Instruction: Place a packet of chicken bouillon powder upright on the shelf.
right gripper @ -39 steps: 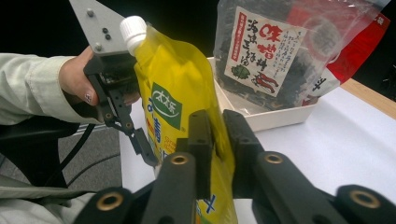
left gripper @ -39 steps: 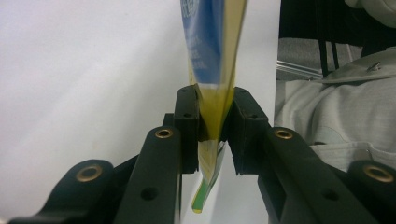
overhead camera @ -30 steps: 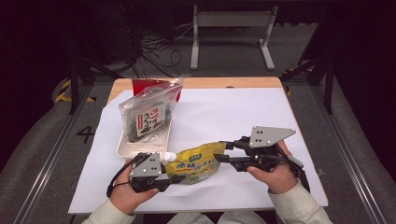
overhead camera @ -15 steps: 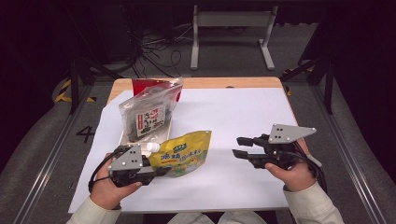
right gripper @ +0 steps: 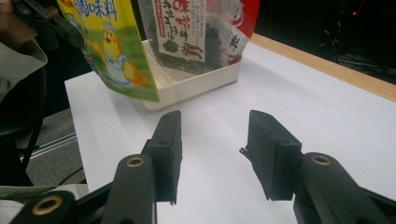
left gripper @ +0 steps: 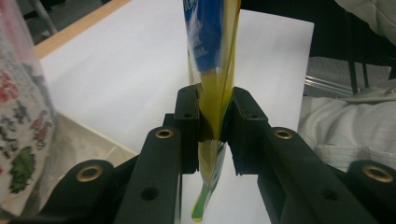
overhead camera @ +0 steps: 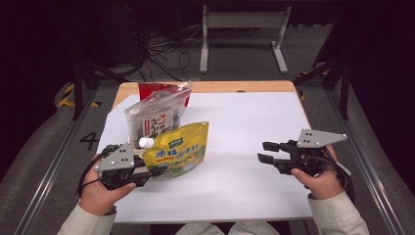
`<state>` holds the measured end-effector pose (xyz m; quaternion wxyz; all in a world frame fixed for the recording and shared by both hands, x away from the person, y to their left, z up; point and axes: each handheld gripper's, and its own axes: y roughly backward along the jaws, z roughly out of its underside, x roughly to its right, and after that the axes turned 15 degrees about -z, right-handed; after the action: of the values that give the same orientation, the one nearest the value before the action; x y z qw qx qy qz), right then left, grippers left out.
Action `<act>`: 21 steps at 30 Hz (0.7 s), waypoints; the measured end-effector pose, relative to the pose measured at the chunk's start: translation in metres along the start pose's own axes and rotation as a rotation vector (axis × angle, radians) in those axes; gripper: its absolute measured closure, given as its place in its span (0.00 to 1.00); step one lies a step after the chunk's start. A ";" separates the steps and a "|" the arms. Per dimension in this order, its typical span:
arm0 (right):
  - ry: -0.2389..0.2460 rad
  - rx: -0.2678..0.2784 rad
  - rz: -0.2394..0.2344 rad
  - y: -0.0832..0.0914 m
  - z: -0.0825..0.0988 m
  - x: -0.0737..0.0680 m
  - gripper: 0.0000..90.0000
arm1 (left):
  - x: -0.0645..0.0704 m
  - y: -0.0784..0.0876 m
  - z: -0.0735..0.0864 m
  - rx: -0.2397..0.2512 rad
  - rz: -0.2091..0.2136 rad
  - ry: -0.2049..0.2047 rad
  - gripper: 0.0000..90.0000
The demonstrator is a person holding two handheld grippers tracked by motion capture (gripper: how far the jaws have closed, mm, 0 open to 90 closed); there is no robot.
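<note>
We've got the yellow spouted plastic pouch (overhead camera: 178,149) pinched by its edge in the left gripper (overhead camera: 157,171), held up off the white table (overhead camera: 244,127) at near left, w/ the white tray (right gripper: 196,84) of clear snack bags (overhead camera: 154,115) just behind. Right gripper (overhead camera: 265,152) sits near right, its jaws have just been opening, nothing between them. Looks like we're mid-carry; next move imo is lowering it into the tray, spout up.

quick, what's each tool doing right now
left tool: shut on the yellow pouch.
right tool: open, nothing between its jaws.
</note>
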<state>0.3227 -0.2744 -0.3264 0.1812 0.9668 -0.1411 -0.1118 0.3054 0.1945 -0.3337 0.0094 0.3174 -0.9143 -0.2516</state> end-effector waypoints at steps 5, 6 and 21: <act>-0.010 -0.006 0.009 0.002 0.003 0.002 0.61 | -0.009 0.007 -0.002 0.017 -0.033 0.014 0.84; -0.010 -0.005 0.011 0.003 0.003 0.002 0.61 | -0.011 0.008 -0.002 0.019 -0.040 0.016 0.84; -0.015 0.003 0.011 0.007 0.004 0.002 0.60 | -0.037 0.019 0.009 -0.002 -0.129 0.009 0.84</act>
<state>0.3222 -0.2823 -0.3280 0.1793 0.9654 -0.1481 -0.1177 0.3219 0.2330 -0.3271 -0.0022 0.3768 -0.8916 -0.2511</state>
